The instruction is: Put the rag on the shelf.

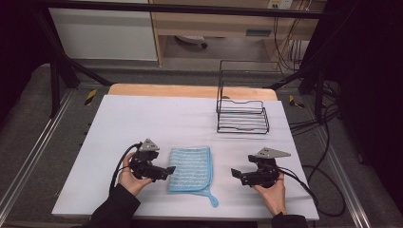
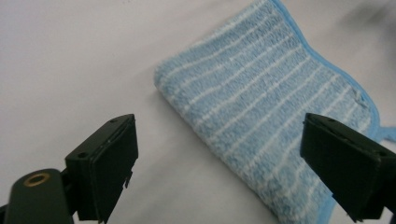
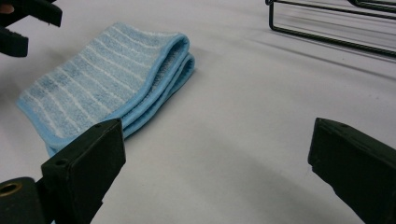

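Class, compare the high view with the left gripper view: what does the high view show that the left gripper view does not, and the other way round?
High view alone: the black wire rack at the back right of the table, both hands, and the right gripper with open jaws, off to the cloth's right.

Left gripper view alone: the cloth's white stripes and looped weave up close, seen between the left gripper's own wide-open, empty jaws.

Both: the folded blue cloth lying flat on the white table, and the left gripper beside it.

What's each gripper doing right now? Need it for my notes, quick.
Left gripper: open, holding nothing, beside the cloth.
Right gripper: open, holding nothing, clear of the cloth.
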The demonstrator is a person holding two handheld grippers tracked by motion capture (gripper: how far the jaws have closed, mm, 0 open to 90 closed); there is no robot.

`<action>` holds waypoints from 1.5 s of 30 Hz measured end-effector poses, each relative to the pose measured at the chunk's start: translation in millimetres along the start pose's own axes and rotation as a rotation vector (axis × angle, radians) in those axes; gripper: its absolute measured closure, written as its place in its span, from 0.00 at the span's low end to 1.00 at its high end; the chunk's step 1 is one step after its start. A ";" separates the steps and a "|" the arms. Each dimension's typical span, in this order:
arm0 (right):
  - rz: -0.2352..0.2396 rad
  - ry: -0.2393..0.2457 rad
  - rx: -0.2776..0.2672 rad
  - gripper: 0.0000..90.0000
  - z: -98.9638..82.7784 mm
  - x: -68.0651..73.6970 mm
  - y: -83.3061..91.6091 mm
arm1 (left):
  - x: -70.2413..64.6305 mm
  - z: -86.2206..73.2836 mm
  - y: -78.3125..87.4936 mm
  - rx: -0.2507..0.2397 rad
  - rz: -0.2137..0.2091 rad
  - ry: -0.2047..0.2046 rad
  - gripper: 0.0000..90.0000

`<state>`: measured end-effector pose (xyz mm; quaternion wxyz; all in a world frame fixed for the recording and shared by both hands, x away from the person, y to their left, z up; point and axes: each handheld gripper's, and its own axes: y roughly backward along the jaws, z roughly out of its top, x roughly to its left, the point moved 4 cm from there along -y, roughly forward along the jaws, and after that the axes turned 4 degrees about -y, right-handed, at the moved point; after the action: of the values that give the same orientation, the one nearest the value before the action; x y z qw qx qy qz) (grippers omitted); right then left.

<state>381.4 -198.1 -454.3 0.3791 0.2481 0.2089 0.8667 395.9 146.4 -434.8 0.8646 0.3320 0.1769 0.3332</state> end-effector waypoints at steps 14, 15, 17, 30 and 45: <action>0.000 0.001 0.015 0.05 -1.5 0.3 -1.9 | 32.4 21.3 -36.0 0.033 0.042 0.111 0.35; -0.001 0.002 0.016 0.05 -1.7 0.1 -2.1 | 33.8 21.1 -39.3 0.037 0.035 0.124 0.37; -0.001 0.002 0.017 0.05 -1.8 0.1 -2.1 | 34.9 20.4 -45.8 0.043 0.026 0.127 0.40; 0.003 0.000 0.030 0.05 -2.7 0.4 -3.9 | 33.1 12.3 -62.1 0.078 -0.017 0.163 0.72; 0.013 -0.010 0.020 0.06 7.2 6.8 -17.2 | 27.4 10.9 -63.8 0.079 0.003 0.123 0.83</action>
<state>391.1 -180.9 -456.3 0.3719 0.2578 0.2142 0.8657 450.5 124.9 -473.4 0.8379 0.3449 0.2422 0.3468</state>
